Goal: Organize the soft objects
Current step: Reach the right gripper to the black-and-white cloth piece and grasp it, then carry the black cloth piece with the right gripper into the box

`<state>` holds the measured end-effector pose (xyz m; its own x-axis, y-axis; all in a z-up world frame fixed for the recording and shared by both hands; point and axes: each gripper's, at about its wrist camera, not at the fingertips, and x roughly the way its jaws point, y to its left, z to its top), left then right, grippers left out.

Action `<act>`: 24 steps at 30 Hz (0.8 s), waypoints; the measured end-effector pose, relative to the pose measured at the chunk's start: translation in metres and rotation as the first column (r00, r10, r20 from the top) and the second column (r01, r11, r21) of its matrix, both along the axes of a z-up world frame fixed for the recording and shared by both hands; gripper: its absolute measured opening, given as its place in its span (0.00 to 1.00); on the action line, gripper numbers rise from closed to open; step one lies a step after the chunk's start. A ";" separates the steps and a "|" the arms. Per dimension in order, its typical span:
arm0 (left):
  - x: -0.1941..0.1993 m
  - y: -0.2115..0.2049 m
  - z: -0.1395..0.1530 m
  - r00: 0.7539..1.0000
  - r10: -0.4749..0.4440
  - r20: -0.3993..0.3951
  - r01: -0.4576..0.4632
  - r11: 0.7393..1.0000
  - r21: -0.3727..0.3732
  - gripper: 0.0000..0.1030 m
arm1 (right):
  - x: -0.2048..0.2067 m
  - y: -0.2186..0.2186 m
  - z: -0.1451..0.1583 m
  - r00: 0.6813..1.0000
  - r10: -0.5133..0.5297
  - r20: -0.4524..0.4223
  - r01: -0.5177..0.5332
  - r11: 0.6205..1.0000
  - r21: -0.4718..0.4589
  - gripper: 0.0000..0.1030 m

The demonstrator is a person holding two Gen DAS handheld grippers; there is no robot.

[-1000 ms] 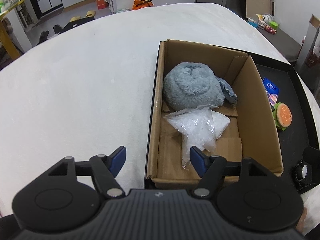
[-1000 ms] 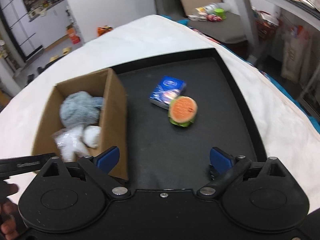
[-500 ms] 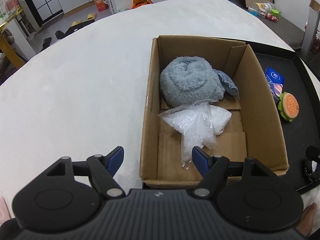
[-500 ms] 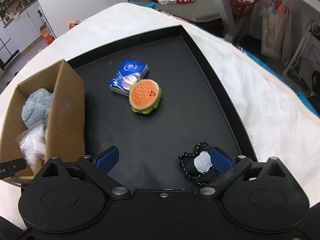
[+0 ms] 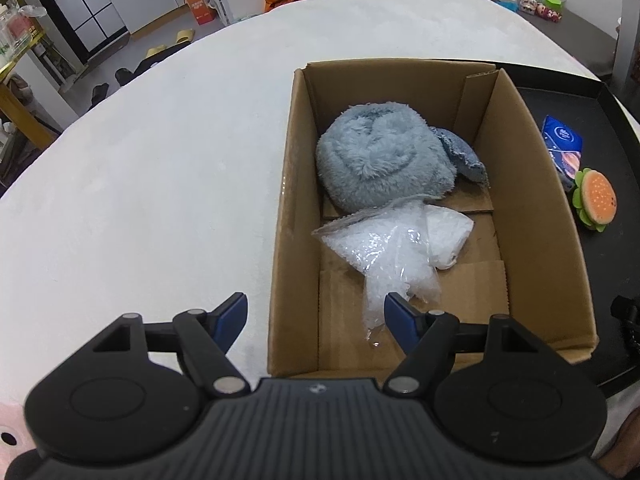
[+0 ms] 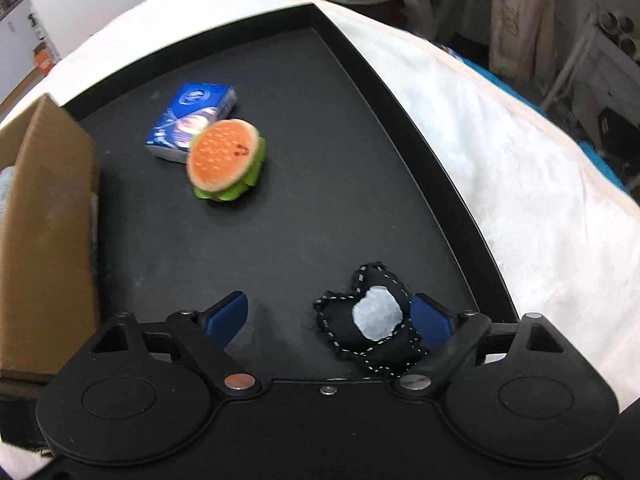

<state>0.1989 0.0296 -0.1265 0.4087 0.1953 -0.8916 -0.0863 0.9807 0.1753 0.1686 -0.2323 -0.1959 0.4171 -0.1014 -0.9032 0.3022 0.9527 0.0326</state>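
A cardboard box (image 5: pixel 532 184) holds a fluffy grey-blue plush (image 5: pixel 380 160) and a clear bag of white filling (image 5: pixel 392 252). My left gripper (image 5: pixel 316 312) is open and empty, straddling the box's near left wall. On the black tray (image 6: pixel 352 160) lie a burger plush (image 6: pixel 224 160), a blue tissue pack (image 6: pixel 192 120) and a black stitched heart pillow with a white patch (image 6: pixel 372 316). My right gripper (image 6: pixel 332 312) is open low over the tray; the heart pillow lies between its fingers, against the right fingertip (image 6: pixel 428 312). The burger (image 5: pixel 596 200) and tissue pack (image 5: pixel 562 144) also show in the left wrist view.
The box and tray rest on a white fuzzy cover (image 5: pixel 160 160). The box's side wall (image 6: pixel 44 216) stands at the left of the right wrist view. A grey table with small items (image 5: pixel 560 20) and room clutter lie beyond the bed.
My right gripper has swung right and down over the tray, bringing the heart pillow between its fingers. My left gripper has shifted slightly left; the box contents have not moved.
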 end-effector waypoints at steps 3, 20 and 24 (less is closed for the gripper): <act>0.002 0.000 -0.001 1.000 0.006 -0.006 -0.006 1.000 0.008 0.72 | 0.001 -0.003 -0.003 1.000 -0.012 0.007 0.012 1.000 -0.008 0.79; 0.000 0.001 0.000 1.000 0.017 -0.005 -0.017 1.000 0.015 0.72 | -0.003 -0.011 0.001 0.998 0.000 0.064 -0.007 0.994 0.110 0.29; -0.001 0.004 0.001 1.000 0.022 0.000 -0.022 1.000 0.007 0.72 | -0.004 -0.010 0.010 0.995 0.013 0.101 -0.025 0.992 0.120 0.29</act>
<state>0.1976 0.0339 -0.1251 0.4046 0.2101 -0.8900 -0.1077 0.9774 0.1818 0.1650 -0.2420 -0.1854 0.5064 0.0153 -0.8621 0.2734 0.9454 0.1773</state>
